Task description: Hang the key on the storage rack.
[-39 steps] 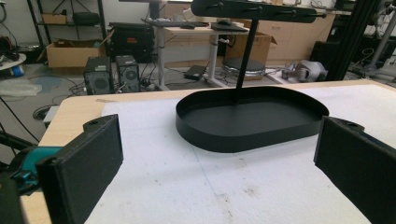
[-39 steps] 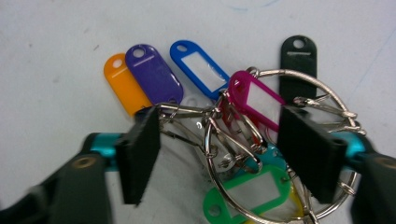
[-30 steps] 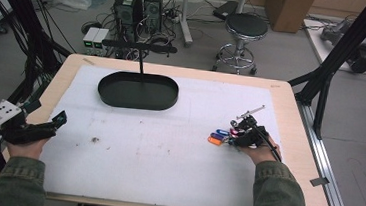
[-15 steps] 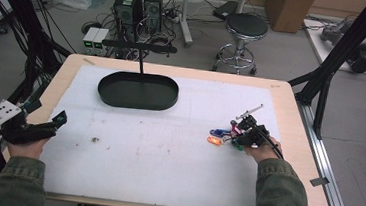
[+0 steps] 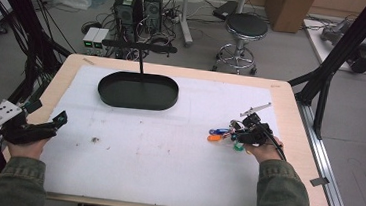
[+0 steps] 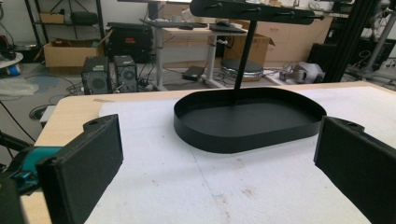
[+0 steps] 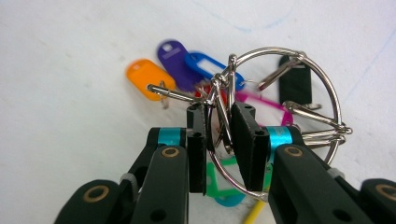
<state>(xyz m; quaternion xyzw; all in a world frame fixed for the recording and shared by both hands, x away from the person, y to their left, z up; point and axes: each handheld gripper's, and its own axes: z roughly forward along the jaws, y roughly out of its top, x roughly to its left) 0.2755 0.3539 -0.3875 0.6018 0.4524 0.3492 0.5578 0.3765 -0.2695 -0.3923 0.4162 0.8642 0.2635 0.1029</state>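
A bunch of coloured key tags on a big metal key ring (image 7: 280, 48) lies at the right of the white mat (image 5: 166, 157); its orange tag (image 5: 213, 138) and blue tag (image 5: 217, 131) point left. My right gripper (image 7: 219, 123) is shut on the ring's wire, with an orange tag (image 7: 145, 77), a purple one and a blue tag (image 7: 205, 65) just beyond the jaws. In the high view that gripper (image 5: 241, 130) sits low over the bunch. My left gripper (image 5: 59, 121) rests at the table's left edge, open and holding nothing (image 6: 217, 154).
A black oval tray (image 5: 135, 104) stands at the back of the mat, with a post and a black hook bar (image 5: 138, 45) rising from it; the left gripper view faces its wall (image 6: 243, 135). A small crumb (image 5: 95, 139) lies left of centre. A stool (image 5: 246, 26) stands beyond the table.
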